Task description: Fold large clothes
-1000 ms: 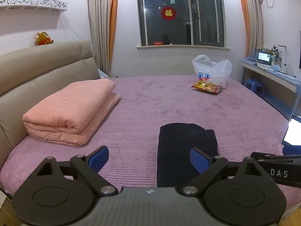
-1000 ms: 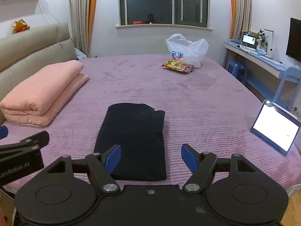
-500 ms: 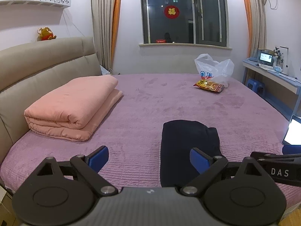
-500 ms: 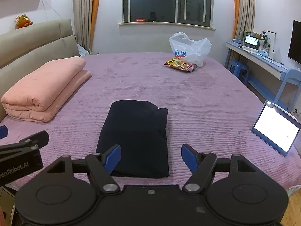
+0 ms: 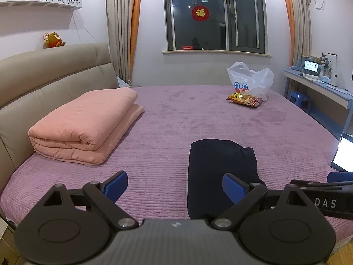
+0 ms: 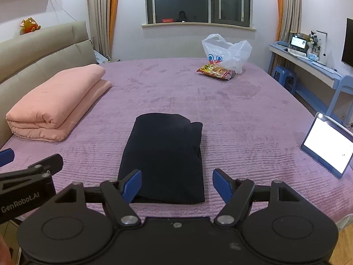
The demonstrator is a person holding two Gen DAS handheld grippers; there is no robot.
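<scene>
Purple quilted cover spreads over the whole bed (image 6: 242, 114), its plush surface stitched in fine rows near the front edge and marked with darker brushed patches further back. Against the padded beige headboard (image 5: 44, 84) lies a pink quilt (image 5: 88, 123), folded into a thick, rounded stack of soft layers.

Near the far side of the bed stands a white plastic bag (image 6: 227, 52) — thin, crinkled, printed with cartoon eyes, its handles up; what it holds cannot be seen. Touching its front lies a glossy yellow-and-red snack packet (image 6: 217, 71), flat on the cover.

At the near middle of the bed lies the dark garment (image 6: 165, 156), a navy, matte, soft-looking cloth folded into a long rectangle with a rounded far end and a second layer showing along its right side. It rests flat, well apart from the pink quilt.

Both tools hover over the front edge of the bed. The left gripper (image 5: 175, 186) has its jaws spread wide with nothing between the blue pads; the garment's near end lies under its right finger. The right gripper (image 6: 177, 184) is likewise wide apart and empty — the garment's near edge sits just beyond it.

A lit tablet (image 6: 328, 145) leans upright at the bed's right edge.
</scene>
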